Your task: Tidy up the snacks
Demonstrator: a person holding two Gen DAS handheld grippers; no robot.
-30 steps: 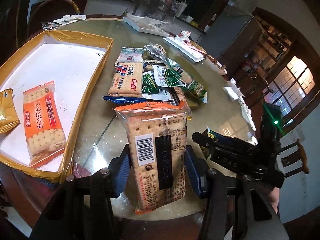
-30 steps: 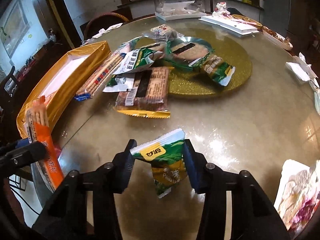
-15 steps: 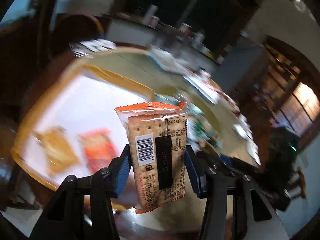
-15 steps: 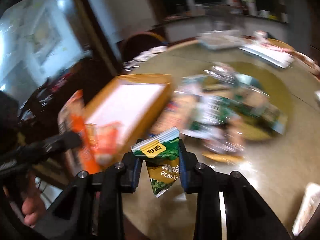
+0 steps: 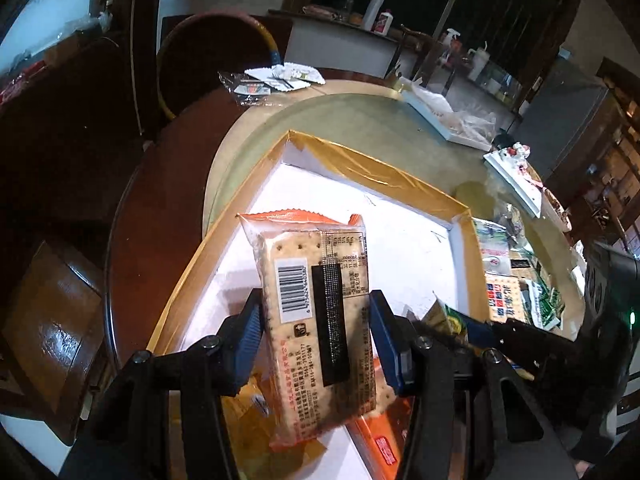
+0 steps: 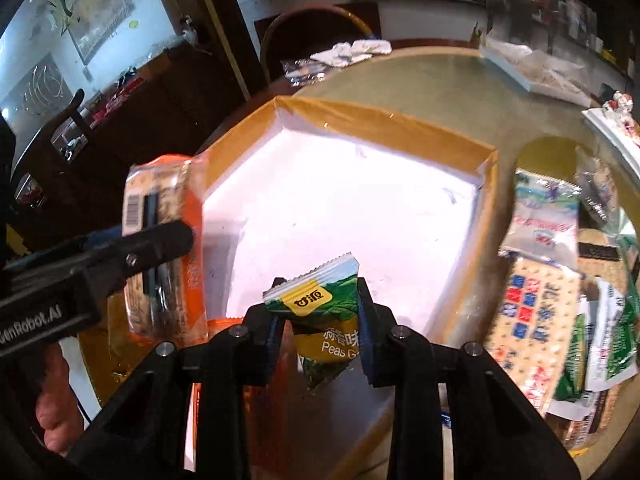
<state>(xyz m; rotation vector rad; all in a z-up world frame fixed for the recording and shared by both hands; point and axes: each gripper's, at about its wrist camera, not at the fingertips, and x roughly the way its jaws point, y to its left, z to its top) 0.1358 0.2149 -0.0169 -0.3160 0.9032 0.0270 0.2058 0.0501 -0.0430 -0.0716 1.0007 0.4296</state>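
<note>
Both hands have swung over the gold-rimmed box [image 5: 384,176]. Left gripper [image 5: 316,336] pinches the cracker pack [image 5: 320,320], its long axis upright between the fingers; orange packets lie below. Right gripper [image 6: 320,332] pinches the green pea packet [image 6: 320,320], crimped end up, above the box's white floor.

left wrist view: mounted on left hand-held gripper [image 5: 316,344], aimed steeply down, close over tray [image 5: 384,176]
right wrist view: same angle, from the right
shared: tray [image 6: 384,124], counter [image 6: 432,80]
</note>
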